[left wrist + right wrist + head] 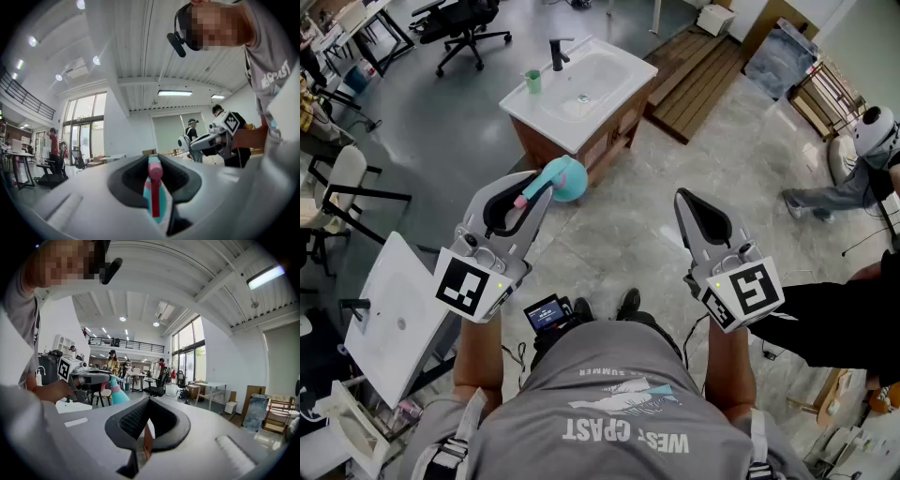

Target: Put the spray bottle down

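A teal spray bottle point(567, 179) with a pink trigger sits between the jaws of my left gripper point(546, 185), which is shut on its neck and held level in the air. In the left gripper view the pink trigger and teal body point(154, 197) fill the gap between the jaws. My right gripper point(683, 198) hangs to the right at about the same height, jaws shut with nothing in them. In the right gripper view its jaws point(149, 400) meet at the tip, and the bottle point(117, 393) shows at the left in the other gripper.
A wooden cabinet with a white sink point(609, 70), black faucet point(557, 53) and green cup point(532, 82) stands ahead. Another white basin point(394, 309) lies at lower left. A wooden pallet point(698, 80) lies beyond. A person point(853, 178) stands at right.
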